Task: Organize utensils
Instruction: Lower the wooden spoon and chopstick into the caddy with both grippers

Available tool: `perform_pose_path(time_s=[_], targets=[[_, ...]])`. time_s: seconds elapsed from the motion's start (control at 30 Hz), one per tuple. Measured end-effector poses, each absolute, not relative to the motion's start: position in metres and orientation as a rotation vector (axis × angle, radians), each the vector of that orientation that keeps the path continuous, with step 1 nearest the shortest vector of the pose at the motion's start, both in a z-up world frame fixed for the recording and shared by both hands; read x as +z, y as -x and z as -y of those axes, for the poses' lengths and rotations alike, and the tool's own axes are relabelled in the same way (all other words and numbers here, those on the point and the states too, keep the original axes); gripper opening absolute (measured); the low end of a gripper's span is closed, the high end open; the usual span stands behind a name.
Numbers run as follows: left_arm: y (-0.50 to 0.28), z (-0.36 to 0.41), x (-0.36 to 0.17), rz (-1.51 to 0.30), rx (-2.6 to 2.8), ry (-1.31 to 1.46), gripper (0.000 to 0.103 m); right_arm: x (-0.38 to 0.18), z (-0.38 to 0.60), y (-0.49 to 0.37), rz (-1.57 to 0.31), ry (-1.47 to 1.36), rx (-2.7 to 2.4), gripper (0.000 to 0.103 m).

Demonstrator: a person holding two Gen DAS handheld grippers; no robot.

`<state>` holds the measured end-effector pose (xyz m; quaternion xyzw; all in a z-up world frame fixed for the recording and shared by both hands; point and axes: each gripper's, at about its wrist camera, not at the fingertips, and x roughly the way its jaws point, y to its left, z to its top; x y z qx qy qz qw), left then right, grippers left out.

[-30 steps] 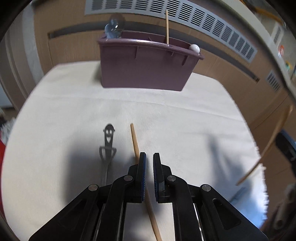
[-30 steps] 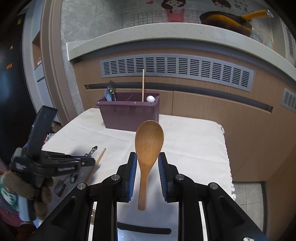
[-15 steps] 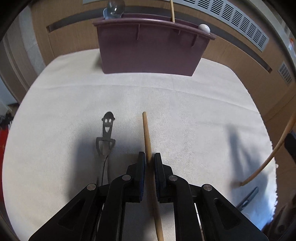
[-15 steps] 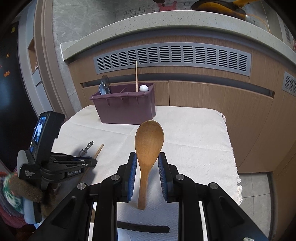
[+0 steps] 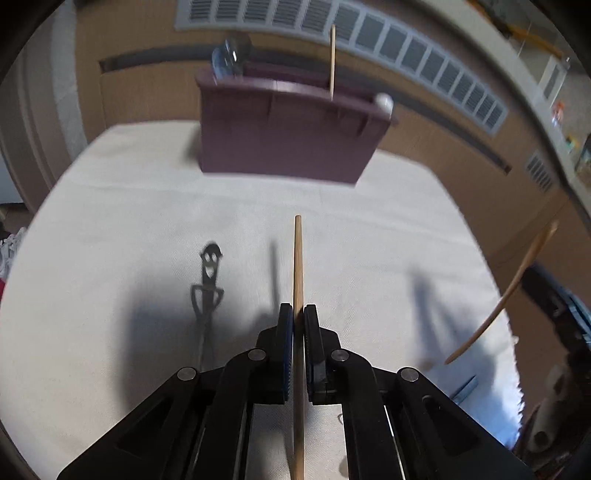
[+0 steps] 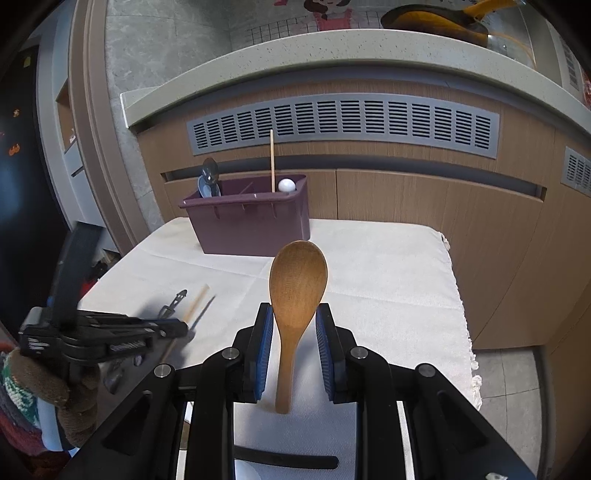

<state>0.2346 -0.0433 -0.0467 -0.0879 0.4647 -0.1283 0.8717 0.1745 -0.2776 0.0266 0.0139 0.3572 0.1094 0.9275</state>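
Chopstick (image 5: 297, 266) pinched in left gripper (image 5: 297, 314) jaws above worktop (image 5: 369, 240), wooden spoon (image 6: 295, 291) clamped in right gripper (image 6: 294, 314), either liable to slip before reaching purple caddy (image 5: 284, 147).

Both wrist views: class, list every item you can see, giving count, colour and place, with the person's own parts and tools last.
Utensil bin: one, dark purple, far end of the table.
Chopstick in bin: one, light wood, standing upright.
Metal spoons: apparently two, grey, bin's left end.
White ball-shaped top: one, bin's right end.
Smiley-faced utensil: one, dark metal, lying on the cloth.
Tablecloth: one, cream, covering the table.
Pan: one, dark with yellow handle, on the counter.
Chopstick: one, light wood, clamped in the left gripper.
Wooden spoon: one, brown, held bowl-up in the right gripper.
Gloved hand: one, brown knit, holding the left gripper.
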Motion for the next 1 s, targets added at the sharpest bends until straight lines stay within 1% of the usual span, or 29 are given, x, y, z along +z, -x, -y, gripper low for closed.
perform_pose_path(time_s=[0.37,0.47,0.57,0.7,0.77,0.87,1.0], targets=[[-0.219,0.015,0.018,-0.735,-0.303,0.262,0.006,0.040,0.267,-0.183,-0.724,-0.011,0.228,0.021],[-0.224,0.013,0.037,-0.640,-0.294,0.272,0.006,0.046,0.265,-0.191,-0.721,-0.024,0.240,0.021],[-0.237,0.008,0.076,-0.519,-0.301,0.281,0.006,0.073,0.262,-0.207,-0.664,-0.019,0.249,0.021],[-0.262,0.003,0.143,-0.241,-0.270,0.272,0.006,0.147,0.260,-0.238,-0.468,-0.020,0.248,0.021],[-0.275,0.002,0.159,-0.157,-0.234,0.258,0.006,0.175,0.259,-0.261,-0.416,-0.042,0.260,0.021],[-0.294,-0.001,0.170,-0.039,-0.183,0.267,0.006,0.188,0.254,-0.288,-0.377,-0.056,0.269,0.021],[-0.320,-0.002,0.160,0.035,-0.134,0.259,0.006,0.177,0.243,-0.325,-0.391,-0.062,0.285,0.021]])
